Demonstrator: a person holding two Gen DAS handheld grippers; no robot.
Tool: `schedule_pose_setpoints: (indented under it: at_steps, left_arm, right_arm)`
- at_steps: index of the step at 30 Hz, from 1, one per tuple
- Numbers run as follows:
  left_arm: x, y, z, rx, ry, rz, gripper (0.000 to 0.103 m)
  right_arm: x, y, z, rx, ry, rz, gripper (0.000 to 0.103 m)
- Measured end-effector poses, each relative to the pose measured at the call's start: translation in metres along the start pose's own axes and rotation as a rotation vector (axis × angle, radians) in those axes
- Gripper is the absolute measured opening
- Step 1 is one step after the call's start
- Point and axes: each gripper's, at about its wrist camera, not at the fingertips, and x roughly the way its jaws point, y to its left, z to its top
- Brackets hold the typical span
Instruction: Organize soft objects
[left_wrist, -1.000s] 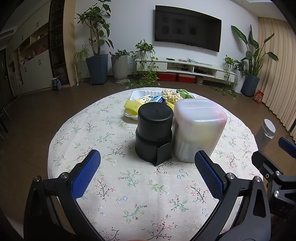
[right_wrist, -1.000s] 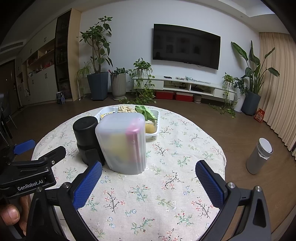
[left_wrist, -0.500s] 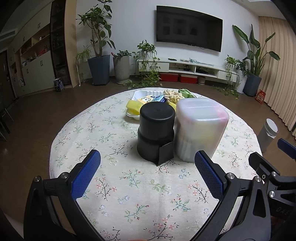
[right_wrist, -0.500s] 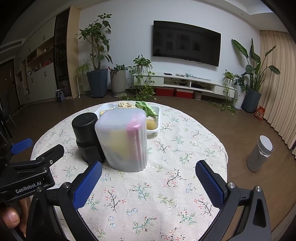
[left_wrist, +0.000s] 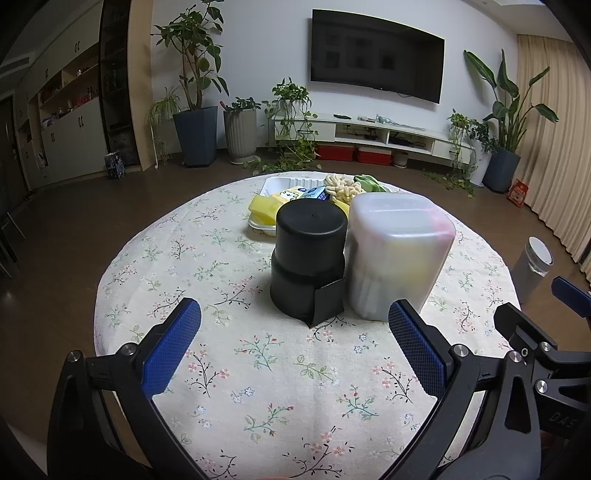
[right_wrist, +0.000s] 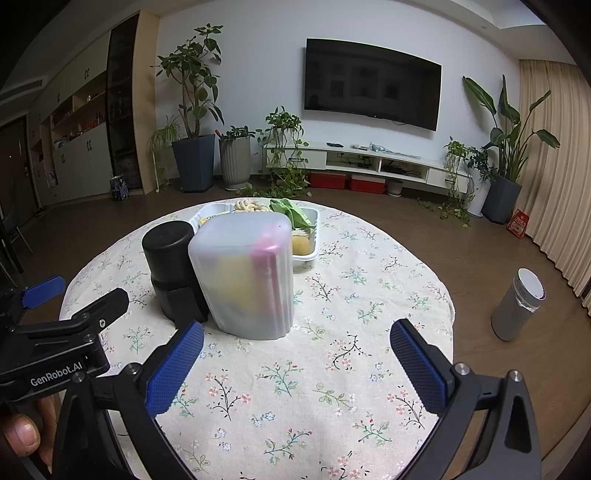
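Both grippers have drawn back a little from the containers since 1 second ago, so the black cylinder and the frosted box sit slightly farther off in each wrist view, and more of the tablecloth shows near the fingers.

Now the left gripper (left_wrist: 294, 343) hovers over the near part of the round table (left_wrist: 166, 258), its 2 blue-padded fingers (left_wrist: 171, 345) spread wide and holding nothing. Just to its right, the right gripper (right_wrist: 296, 360) is likewise spread wide and empty; a thumb (right_wrist: 20, 434) of the person shows at the lower left of the right wrist view.

At the table's middle stand 2 containers touching side by side: a black cylindrical container (left_wrist: 308, 254) on the left and a frosted translucent box (left_wrist: 397, 254) on the right, with yellow and pink shapes blurred inside it. Just beyond them, on the far side, lies a white tray (left_wrist: 291, 181) holding the soft objects: a yellow sponge (left_wrist: 264, 210), a cream knotted rope piece (left_wrist: 343, 188) and a green soft item (right_wrist: 291, 216). A grey bin (right_wrist: 519, 304) stands on the floor well to the right of the table.
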Motion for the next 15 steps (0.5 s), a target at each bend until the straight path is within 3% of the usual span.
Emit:
schedule_pose_setpoints:
  at_steps: [15]
  left_arm:
    - [-0.0029, -0.0042, -0.003, 0.005, -0.026, 0.002, 0.103]
  right_arm:
    - [0.0006, 0.0037, 0.0055, -0.001, 0.004, 0.001, 0.103]
